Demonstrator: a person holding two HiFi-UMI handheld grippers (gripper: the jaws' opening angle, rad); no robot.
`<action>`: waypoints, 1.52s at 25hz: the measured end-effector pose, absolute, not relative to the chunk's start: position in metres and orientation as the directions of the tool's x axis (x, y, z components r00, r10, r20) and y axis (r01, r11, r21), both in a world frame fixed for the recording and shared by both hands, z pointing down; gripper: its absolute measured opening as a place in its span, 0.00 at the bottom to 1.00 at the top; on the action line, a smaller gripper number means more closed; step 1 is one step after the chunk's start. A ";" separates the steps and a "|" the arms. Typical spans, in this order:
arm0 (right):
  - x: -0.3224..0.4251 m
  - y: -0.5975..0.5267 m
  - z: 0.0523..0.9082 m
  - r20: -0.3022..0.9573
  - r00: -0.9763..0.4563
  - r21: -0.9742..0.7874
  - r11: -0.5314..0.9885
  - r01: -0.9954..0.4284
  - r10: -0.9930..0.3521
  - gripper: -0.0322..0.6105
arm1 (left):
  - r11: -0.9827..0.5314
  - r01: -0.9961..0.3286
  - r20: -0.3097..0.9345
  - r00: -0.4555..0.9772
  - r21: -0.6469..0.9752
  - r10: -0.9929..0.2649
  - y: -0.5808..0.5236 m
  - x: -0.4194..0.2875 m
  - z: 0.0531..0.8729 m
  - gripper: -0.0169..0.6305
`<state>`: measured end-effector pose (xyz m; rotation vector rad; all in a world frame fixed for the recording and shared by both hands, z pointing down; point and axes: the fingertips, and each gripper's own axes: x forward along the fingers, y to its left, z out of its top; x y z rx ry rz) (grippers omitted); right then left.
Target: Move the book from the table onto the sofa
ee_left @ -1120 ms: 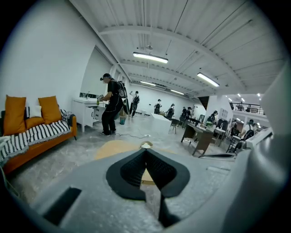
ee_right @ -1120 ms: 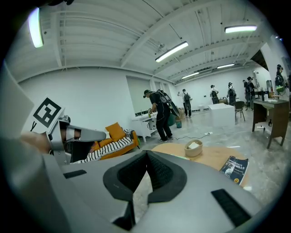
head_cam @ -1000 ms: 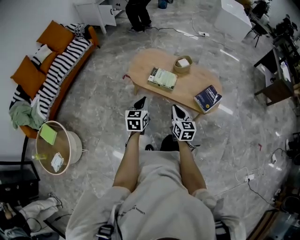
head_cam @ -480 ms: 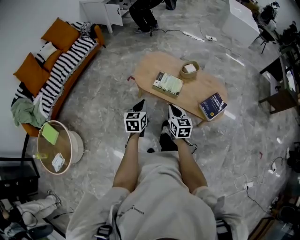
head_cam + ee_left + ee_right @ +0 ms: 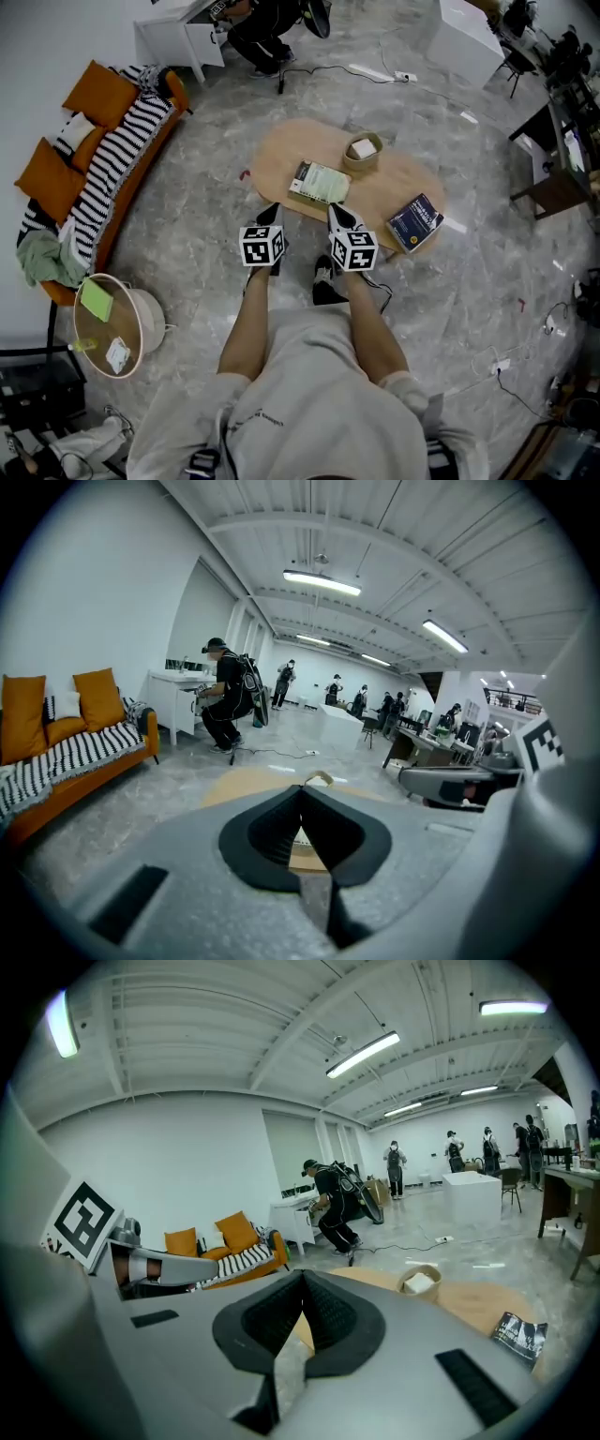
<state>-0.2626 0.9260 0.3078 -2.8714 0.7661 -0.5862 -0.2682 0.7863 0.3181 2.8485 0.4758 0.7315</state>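
Note:
A low oval wooden table (image 5: 375,199) carries a pale green book (image 5: 319,182), a dark blue book (image 5: 415,223) at its right end and a small basket (image 5: 362,152). The orange sofa (image 5: 94,178) with a striped throw stands far to the left. My left gripper (image 5: 269,215) and right gripper (image 5: 337,216) are side by side at the table's near edge, just short of the green book, both shut with nothing in them. In the left gripper view the shut gripper (image 5: 302,789) points at the table (image 5: 244,782). The right gripper view shows the shut gripper (image 5: 302,1277) and the blue book (image 5: 520,1333).
A round side table (image 5: 108,309) with a green pad stands at the sofa's near end. A person (image 5: 262,23) crouches by a white cabinet (image 5: 173,37) behind the table. Cables (image 5: 375,73) run over the marble floor; desks and chairs line the right side.
Both grippers have moved forward together to the table's near edge, and the view has shifted with the person's step. Both stay shut.

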 end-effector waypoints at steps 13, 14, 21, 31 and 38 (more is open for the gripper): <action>-0.173 0.973 0.311 0.345 0.807 -0.273 -0.874 -0.402 -0.479 0.06 | -0.940 0.284 0.487 0.804 0.187 0.340 0.832 -0.185 0.316 0.04; -0.166 0.975 0.313 0.349 0.802 -0.277 -0.871 -0.406 -0.484 0.06 | -0.942 0.283 0.492 0.803 0.183 0.337 0.835 -0.180 0.317 0.04; -0.147 0.980 0.345 0.415 0.746 -0.299 -0.852 -0.429 -0.521 0.06 | -0.959 0.240 0.533 0.798 0.147 0.282 0.838 -0.150 0.318 0.04; -0.122 0.983 0.395 0.476 0.675 -0.404 -0.822 -0.401 -0.564 0.06 | -0.956 0.284 0.599 0.755 0.070 0.268 0.872 -0.124 0.339 0.04; -0.131 0.975 0.414 0.504 0.614 -0.440 -0.792 -0.423 -0.608 0.06 | -0.969 0.233 0.645 0.729 0.081 0.229 0.860 -0.136 0.362 0.04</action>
